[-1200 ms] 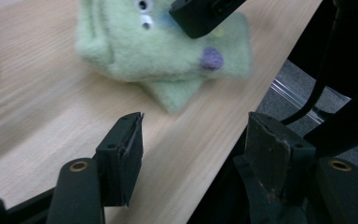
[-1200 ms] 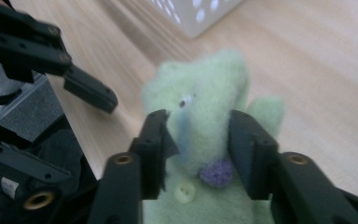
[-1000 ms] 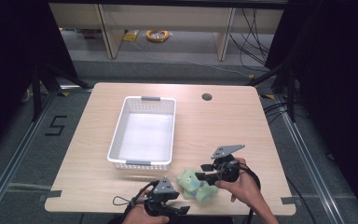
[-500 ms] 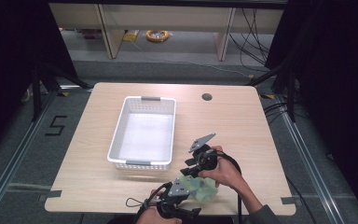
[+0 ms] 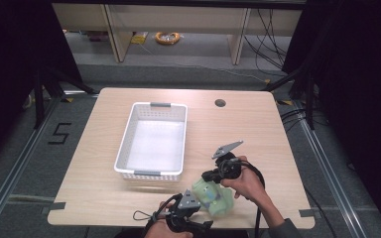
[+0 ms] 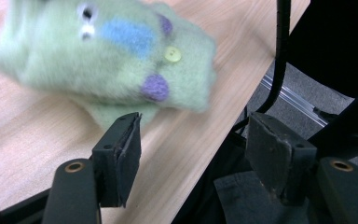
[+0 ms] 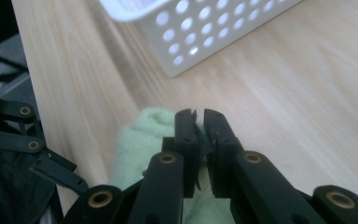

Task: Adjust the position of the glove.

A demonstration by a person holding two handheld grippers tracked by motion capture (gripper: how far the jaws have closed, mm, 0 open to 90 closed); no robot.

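The pale wooden surface (image 5: pixel 258 134) takes up most of the floor between the dark curtains; toward its left half a white perforated basket (image 5: pixel 154 141) stands with nothing in it, its long side running from near to far; near the front edge, to the right of the basket's near end, lies a soft green plush toy (image 5: pixel 213 197) with a blue patch, purple spots and a yellow button on it.

The right tool (image 5: pixel 212 175) sits on the far side of the toy; its jaws have just been closing, and in the right gripper view they stand almost together with a tuft of the green fabric pinched between the pads (image 7: pixel 199 135); so it has hold of the toy, though only by a thin fold. The left tool (image 5: pixel 191 218) hangs at the near edge, just off the surface; in the left gripper view its jaws gape wide with nothing between them, the toy (image 6: pixel 107 51) lying just beyond the left pad (image 6: pixel 129 154).

My worry is that pinch; a grip on a mere wisp of fleece could slide off once the toy's weight hangs from it, and so close to the rim it might drop over the near edge to the floor rather than back on the wood. The basket's near wall is also in the way; a low carry would likely snag the dangling body on the rim and tug it free, or shove the light basket along.
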